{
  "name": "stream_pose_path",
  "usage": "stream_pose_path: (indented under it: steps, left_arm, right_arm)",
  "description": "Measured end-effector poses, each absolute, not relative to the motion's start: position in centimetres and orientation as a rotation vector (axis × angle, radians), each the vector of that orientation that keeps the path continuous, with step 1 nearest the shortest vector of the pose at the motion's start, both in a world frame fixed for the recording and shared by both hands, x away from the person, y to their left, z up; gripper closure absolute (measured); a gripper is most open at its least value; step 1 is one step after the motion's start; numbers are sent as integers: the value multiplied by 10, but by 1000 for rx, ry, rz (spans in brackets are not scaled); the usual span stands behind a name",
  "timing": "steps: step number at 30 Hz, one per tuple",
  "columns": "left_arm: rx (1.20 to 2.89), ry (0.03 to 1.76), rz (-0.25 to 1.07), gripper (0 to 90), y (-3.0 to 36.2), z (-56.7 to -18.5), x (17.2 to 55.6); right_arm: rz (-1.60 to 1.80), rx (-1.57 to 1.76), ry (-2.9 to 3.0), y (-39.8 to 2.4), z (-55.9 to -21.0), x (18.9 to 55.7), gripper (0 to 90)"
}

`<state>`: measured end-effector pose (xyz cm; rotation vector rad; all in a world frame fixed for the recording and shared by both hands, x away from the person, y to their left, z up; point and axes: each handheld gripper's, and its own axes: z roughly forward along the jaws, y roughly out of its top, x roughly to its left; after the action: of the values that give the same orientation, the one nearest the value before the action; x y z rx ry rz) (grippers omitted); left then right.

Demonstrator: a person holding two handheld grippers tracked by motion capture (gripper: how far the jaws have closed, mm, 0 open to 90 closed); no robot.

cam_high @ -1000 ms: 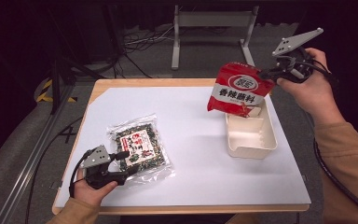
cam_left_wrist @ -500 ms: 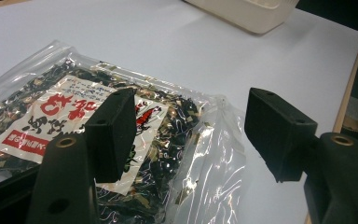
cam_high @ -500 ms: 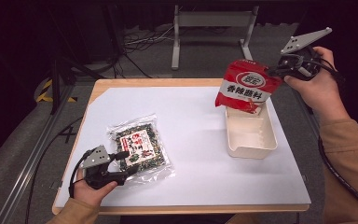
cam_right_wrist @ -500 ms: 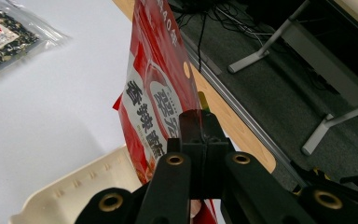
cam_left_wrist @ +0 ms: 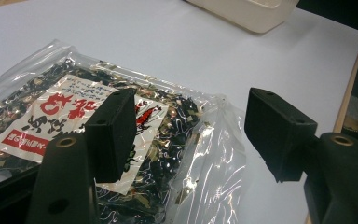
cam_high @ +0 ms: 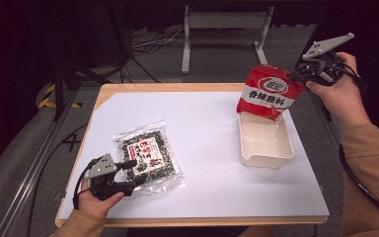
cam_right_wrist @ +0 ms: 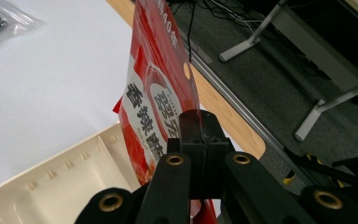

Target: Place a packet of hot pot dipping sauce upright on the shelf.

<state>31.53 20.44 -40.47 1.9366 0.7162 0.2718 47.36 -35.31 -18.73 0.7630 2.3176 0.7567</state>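
A red snack packet (cam_high: 269, 91) hangs by its top edge from my right gripper (cam_high: 296, 76), which is shut on it. Its lower end dips over the far end of a cream tray (cam_high: 242, 143). The right gripper view looks along the pinched packet (cam_right_wrist: 154, 93) from the closed jaws of the right gripper (cam_right_wrist: 198, 123), with the tray (cam_right_wrist: 51, 186) below. At the near left, a clear bag of dark dried bits (cam_high: 148, 155) lies flat. My left gripper (cam_high: 132, 175) rests open at the bag's near corner. The bag (cam_left_wrist: 74, 121) lies under and between the spread jaws of the left gripper (cam_left_wrist: 191, 130).
A white sheet (cam_high: 202, 128) covers the wooden table. Beyond the far edge are dark floor, cables and a metal stand (cam_high: 222, 29). The person's right sleeve (cam_high: 370, 168) runs along the table's right side.
My right hand has carried the red packet a little to the right and slightly down, over the tray's far end. The left gripper and the clear bag have stayed where they were.
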Motion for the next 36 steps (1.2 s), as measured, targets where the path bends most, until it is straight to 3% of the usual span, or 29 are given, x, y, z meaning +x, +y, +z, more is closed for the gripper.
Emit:
stream_pose_path:
  steps: [36]
  left_arm:
    - [1942,715,269,347,202,-406,317]
  right_arm:
    - [712,626,2363,-359,-194,469,900]
